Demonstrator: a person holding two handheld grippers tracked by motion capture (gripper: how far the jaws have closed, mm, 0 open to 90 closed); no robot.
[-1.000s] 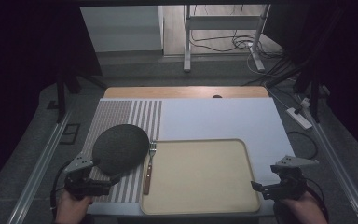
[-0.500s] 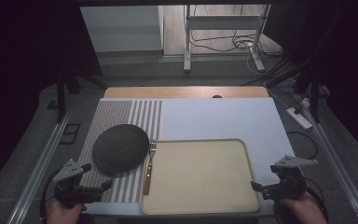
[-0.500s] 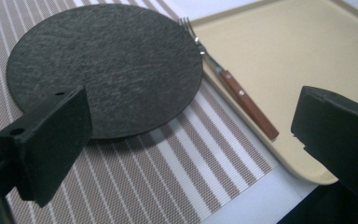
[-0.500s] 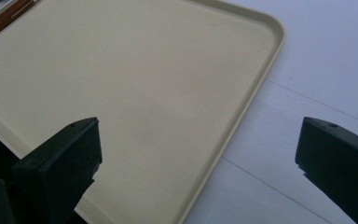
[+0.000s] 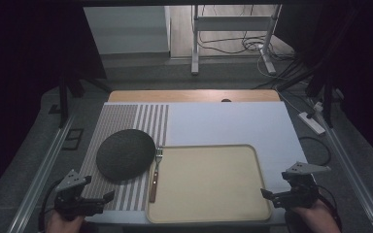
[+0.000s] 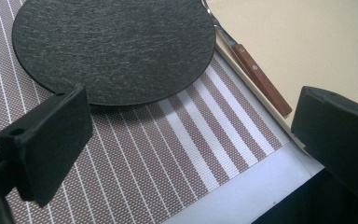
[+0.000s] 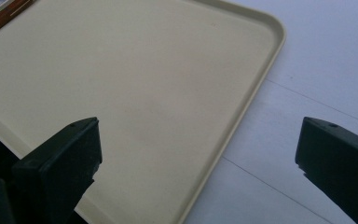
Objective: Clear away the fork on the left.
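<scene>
Two grippers sit at the near edge of the worktop (image 5: 223, 121), both empty, fingers spread wide. My left gripper (image 5: 85, 200) hovers over the striped placemat (image 5: 126, 121), just short of the dark round plate (image 5: 125, 154); my right gripper (image 5: 284, 194) hovers at the near right corner of the beige tray (image 5: 209, 213). Beyond, a wooden-handled fork (image 5: 154, 174) lies between plate and tray. I judge nothing gripped yet; all handling remains. Left gripper view reveals the plate's rough texture (image 6: 116, 46) and the fork's riveted handle; right gripper view reveals the tray's raised rim (image 7: 256, 88).
</scene>
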